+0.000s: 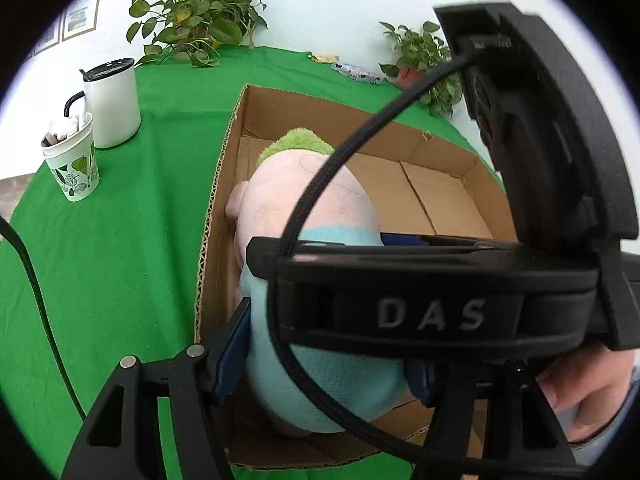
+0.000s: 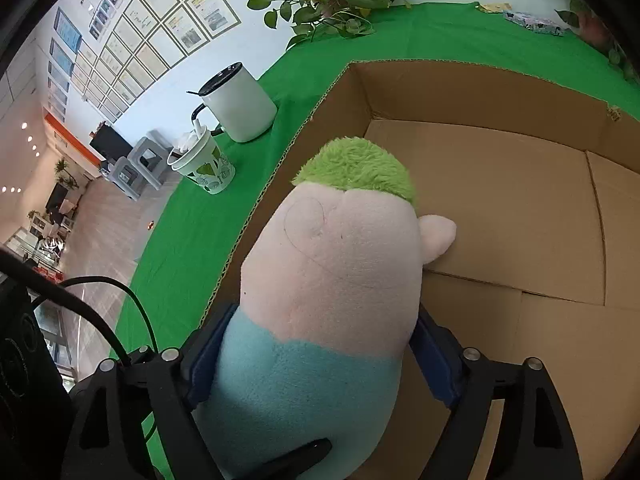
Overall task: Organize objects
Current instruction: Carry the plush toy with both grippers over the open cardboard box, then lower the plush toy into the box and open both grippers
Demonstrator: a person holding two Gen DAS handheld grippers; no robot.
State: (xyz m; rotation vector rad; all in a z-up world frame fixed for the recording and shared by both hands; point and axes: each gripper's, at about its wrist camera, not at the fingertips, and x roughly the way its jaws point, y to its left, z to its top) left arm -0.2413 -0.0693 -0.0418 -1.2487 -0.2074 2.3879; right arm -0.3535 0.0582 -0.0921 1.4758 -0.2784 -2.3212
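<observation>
Left wrist view: left gripper [image 1: 324,364] closed on the plush toy [image 1: 320,216], blue pads pressing its light-blue lower body. Toy sits inside the cardboard box [image 1: 224,160], straight ahead of the fingers. The right gripper's black body crosses just ahead, its braided cable looping over the toy. White mug [image 1: 114,102] and leaf-print paper cup [image 1: 74,168] ahead to the left on green cloth [image 1: 120,260].

Right wrist view: right gripper [image 2: 320,360] also clamps the toy's blue body, green hair pointing away, over the box floor.

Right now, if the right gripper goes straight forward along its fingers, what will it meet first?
The right gripper already grips the plush doll. Beyond the doll, probably the cardboard box floor; depth is unclear.
</observation>
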